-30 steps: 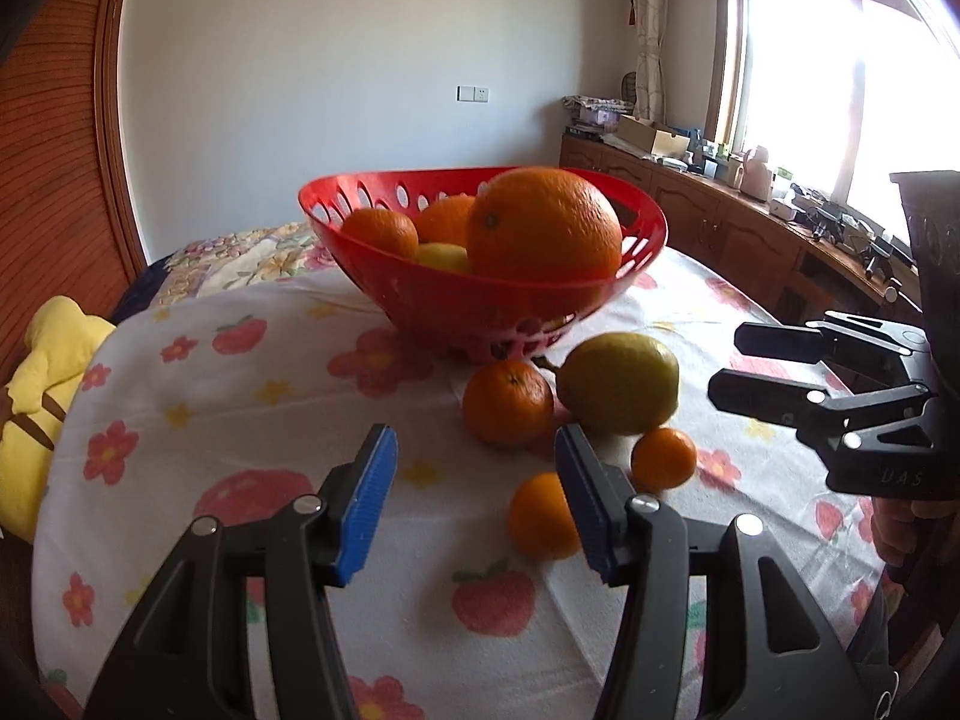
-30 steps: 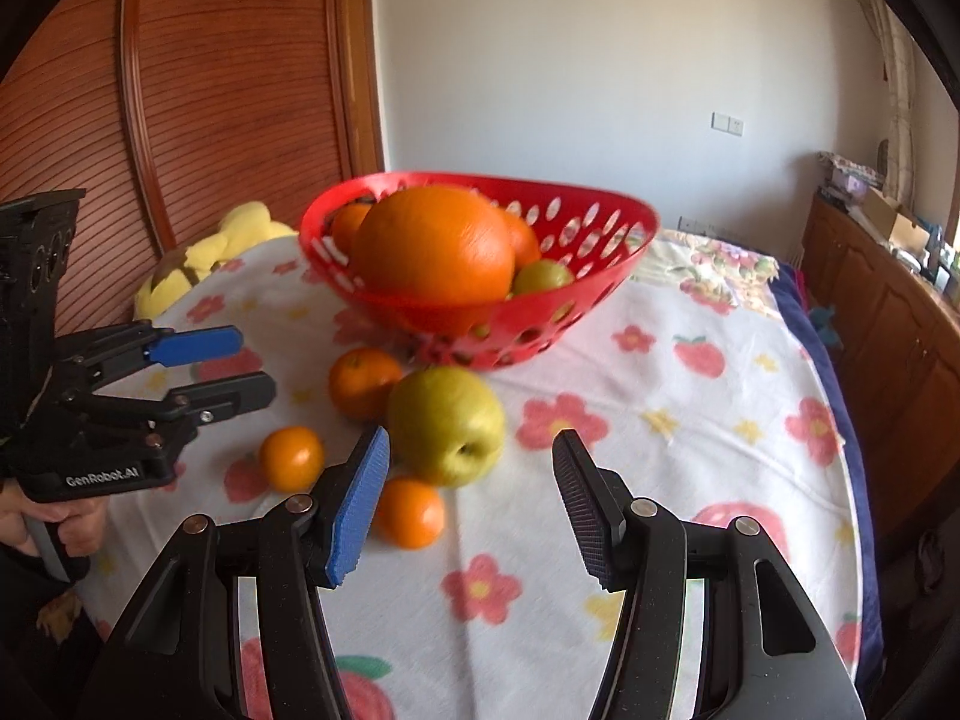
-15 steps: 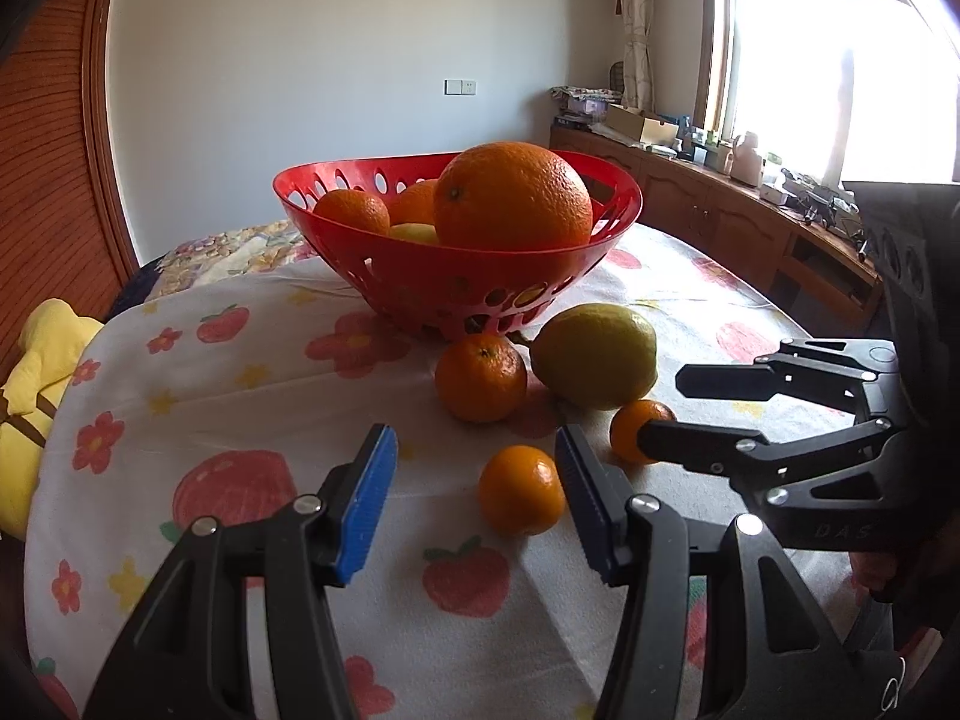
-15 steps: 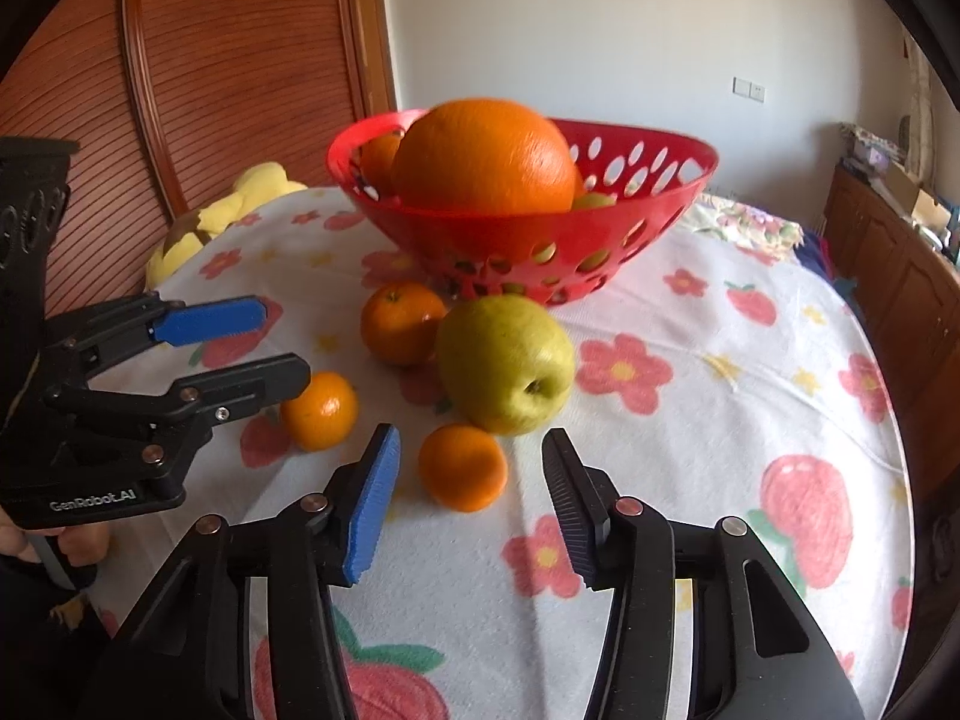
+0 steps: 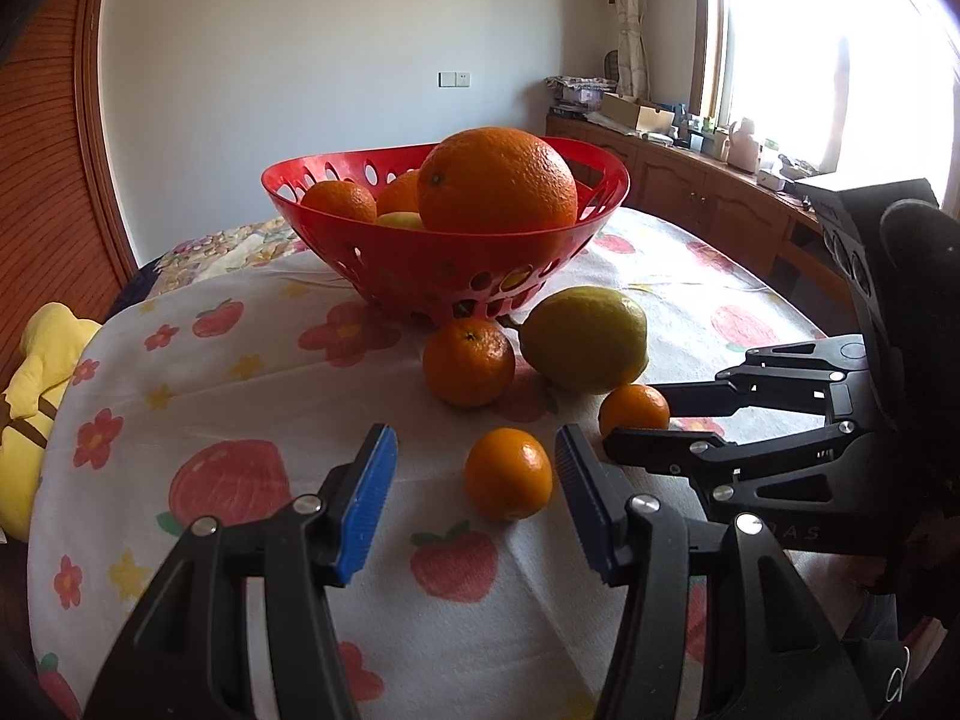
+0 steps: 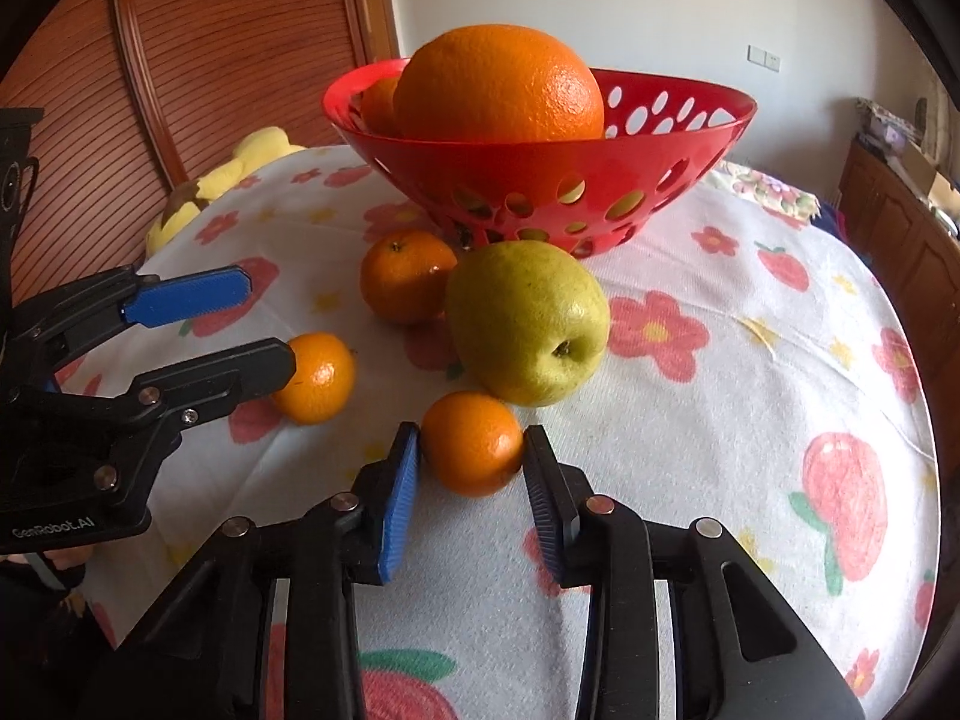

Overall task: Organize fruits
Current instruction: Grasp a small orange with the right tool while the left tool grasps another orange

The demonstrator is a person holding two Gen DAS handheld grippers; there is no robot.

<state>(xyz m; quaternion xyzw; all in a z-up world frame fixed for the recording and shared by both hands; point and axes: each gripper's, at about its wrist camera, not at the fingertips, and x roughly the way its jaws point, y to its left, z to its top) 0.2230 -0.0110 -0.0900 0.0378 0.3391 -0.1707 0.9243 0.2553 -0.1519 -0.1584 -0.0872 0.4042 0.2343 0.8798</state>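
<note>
Red perforated basket (image 6: 600, 180) already holds a large orange (image 6: 498, 84) and some smaller fruit; four pieces remain on the counter (image 6: 750, 390) before it: a mandarin (image 6: 405, 276), a green-yellow apple (image 6: 528, 321) and two small tangerines. Right gripper (image 6: 471, 450) pinches the near tangerine (image 6: 471, 443), not yet lifted. Left gripper (image 5: 474, 480) stands spread beside the other tangerine (image 5: 509, 473), untouched.
</note>
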